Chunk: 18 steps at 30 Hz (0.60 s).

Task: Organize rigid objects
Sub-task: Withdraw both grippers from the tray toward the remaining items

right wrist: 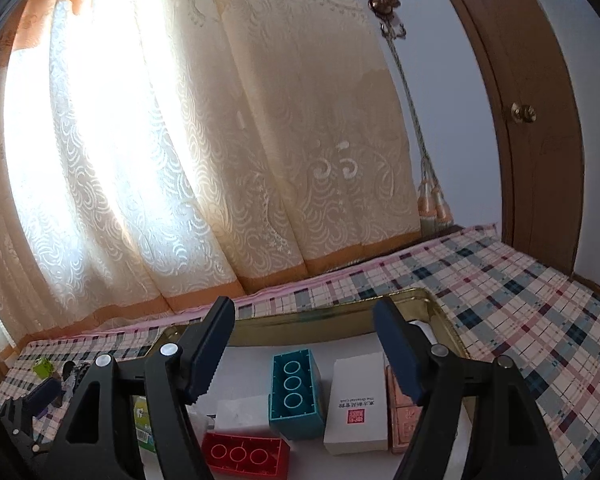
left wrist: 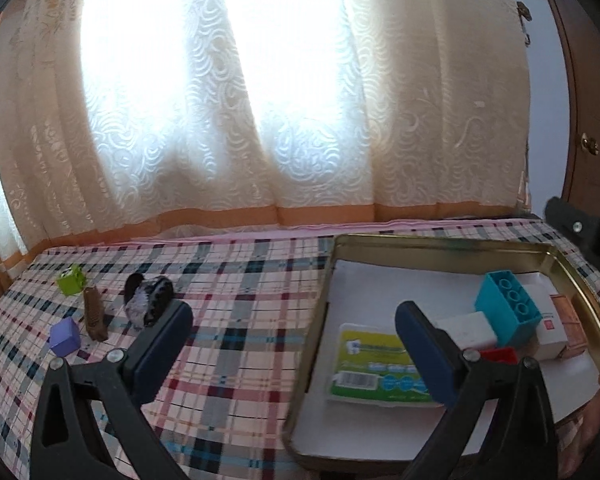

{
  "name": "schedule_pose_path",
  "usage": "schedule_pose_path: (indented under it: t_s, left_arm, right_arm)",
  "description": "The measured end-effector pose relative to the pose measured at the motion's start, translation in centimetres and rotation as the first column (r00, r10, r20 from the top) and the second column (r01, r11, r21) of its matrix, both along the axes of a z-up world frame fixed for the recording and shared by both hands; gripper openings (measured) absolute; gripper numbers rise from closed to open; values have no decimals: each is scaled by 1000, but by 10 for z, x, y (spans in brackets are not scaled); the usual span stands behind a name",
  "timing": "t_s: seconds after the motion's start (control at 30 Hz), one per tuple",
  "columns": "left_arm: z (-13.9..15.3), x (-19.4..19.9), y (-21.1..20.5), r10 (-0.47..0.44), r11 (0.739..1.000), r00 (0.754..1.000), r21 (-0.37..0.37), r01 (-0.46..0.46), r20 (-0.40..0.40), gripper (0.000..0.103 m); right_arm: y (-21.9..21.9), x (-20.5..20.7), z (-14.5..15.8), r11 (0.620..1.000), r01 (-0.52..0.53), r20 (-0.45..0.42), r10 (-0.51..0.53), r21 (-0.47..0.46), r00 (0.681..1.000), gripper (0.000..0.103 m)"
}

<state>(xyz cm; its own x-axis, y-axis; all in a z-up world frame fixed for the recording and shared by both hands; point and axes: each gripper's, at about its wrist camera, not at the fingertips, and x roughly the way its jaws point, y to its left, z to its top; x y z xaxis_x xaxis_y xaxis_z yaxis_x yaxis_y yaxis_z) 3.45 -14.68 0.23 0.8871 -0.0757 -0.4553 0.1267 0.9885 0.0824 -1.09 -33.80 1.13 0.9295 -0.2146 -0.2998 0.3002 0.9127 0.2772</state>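
Observation:
A gold metal tray (left wrist: 440, 242) lies on the plaid cloth and holds a teal brick (left wrist: 508, 308), a red brick (left wrist: 500, 354), a white block (left wrist: 468, 330), a white box (left wrist: 550, 328), a pink wooden box (left wrist: 572, 320) and a green-labelled packet (left wrist: 376, 364). My left gripper (left wrist: 294, 344) is open and empty above the tray's left edge. My right gripper (right wrist: 304, 348) is open and empty above the tray (right wrist: 332, 312), over the teal brick (right wrist: 296, 392), red brick (right wrist: 244, 454) and white box (right wrist: 358, 404).
On the cloth to the left lie a green cube (left wrist: 72, 280), a purple cube (left wrist: 64, 336), a brown comb-like piece (left wrist: 95, 314) and a dark furry toy (left wrist: 148, 298). A curtain hangs behind. A wooden door (right wrist: 540, 120) stands at the right.

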Motion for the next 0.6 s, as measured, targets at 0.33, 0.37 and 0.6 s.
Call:
schedule_pose_path:
  t_s: [0.33, 0.37, 0.6]
  left_arm:
    - [3, -13, 22, 31, 999, 998, 5, -31, 56, 103]
    - [4, -14, 25, 33, 999, 998, 4, -34, 59, 103]
    - [5, -19, 50, 52, 999, 996, -8, -51, 72, 103]
  right_arm:
    - [15, -29, 2, 994, 111, 159, -108, -10, 981, 83]
    - [18, -30, 2, 994, 110, 163, -104, -27, 981, 83]
    - [33, -46, 3, 987, 149, 190, -136, -59, 972, 83]
